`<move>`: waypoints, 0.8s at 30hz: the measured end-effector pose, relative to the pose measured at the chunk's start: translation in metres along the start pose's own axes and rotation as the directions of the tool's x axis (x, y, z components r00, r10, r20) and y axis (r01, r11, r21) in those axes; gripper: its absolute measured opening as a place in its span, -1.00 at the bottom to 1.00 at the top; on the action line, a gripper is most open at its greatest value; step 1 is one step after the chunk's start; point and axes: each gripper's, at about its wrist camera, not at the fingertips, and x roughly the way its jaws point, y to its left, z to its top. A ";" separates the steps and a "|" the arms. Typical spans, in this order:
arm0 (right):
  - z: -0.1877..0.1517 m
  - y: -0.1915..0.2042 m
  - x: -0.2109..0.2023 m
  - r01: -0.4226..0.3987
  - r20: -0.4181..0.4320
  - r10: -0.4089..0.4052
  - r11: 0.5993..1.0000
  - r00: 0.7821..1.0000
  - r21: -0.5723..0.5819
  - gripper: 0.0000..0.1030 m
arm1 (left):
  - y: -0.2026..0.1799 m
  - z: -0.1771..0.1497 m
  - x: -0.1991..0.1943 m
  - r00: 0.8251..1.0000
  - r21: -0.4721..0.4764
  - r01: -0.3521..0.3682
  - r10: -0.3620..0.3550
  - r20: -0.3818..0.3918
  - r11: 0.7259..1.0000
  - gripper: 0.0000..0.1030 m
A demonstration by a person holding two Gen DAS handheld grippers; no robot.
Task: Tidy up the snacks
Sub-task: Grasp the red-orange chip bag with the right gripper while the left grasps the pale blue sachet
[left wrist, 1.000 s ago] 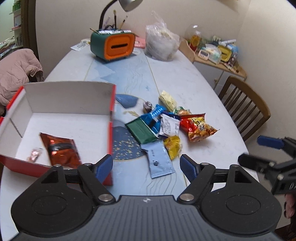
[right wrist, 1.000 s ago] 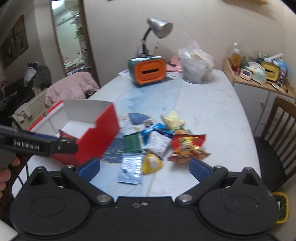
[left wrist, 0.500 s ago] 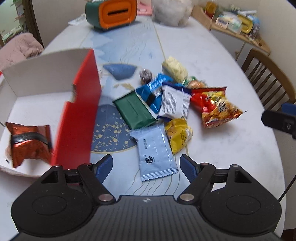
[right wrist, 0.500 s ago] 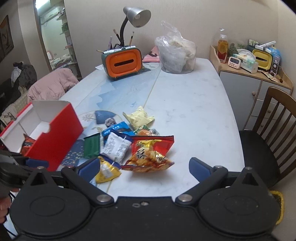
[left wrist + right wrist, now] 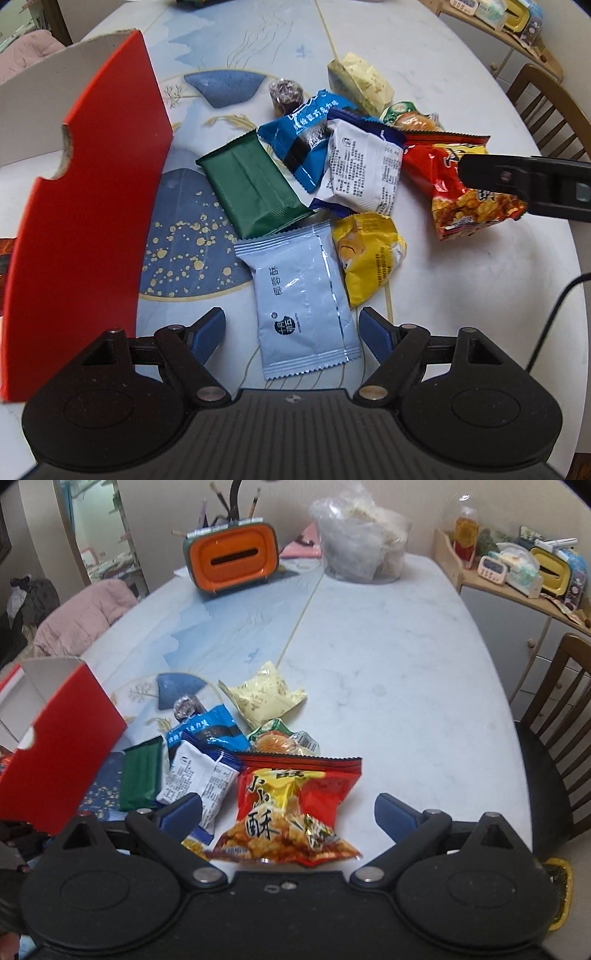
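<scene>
Two hand-held grippers hover over a heap of snack packets on the pale marbled counter (image 5: 388,657), both with fingers spread wide and gripping nothing. Directly between the blue fingertips of the left hand-held gripper (image 5: 291,330) lies a pale blue foil sachet (image 5: 301,299) with dark printed characters, flat on the counter. Just beyond it sit a dark green wrapped bar (image 5: 253,188), a white and navy packet (image 5: 364,170) and a bright blue wrapper (image 5: 301,138); to that gripper's right of the sachet rests a crumpled yellow packet (image 5: 367,251). On the left stands a red cardboard box (image 5: 88,206) with white inner walls (its contents are mostly hidden from here). The right hand-held gripper (image 5: 288,814) straddles a red and yellow crisp bag (image 5: 291,805), whose lower edge lies between the fingertips without touching either. Farther ahead lie a cream-yellow pouch (image 5: 264,698) and, well beyond, an orange and green tissue holder (image 5: 232,557).
</scene>
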 end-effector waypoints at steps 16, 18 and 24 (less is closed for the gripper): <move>-0.004 0.007 0.036 0.038 -0.096 -0.037 0.999 0.995 0.006 0.41 | -0.006 0.000 -0.002 1.000 0.042 -0.008 0.007 0.027 0.999 0.06; -0.005 0.007 0.035 0.040 -0.093 -0.038 0.999 0.995 0.012 0.37 | -0.007 0.000 -0.003 1.000 0.044 -0.013 0.012 0.026 0.999 0.00; -0.008 0.006 0.027 0.033 -0.098 -0.030 0.999 0.995 0.034 0.28 | -0.002 -0.001 -0.007 1.000 0.012 -0.001 0.001 0.026 1.000 -0.15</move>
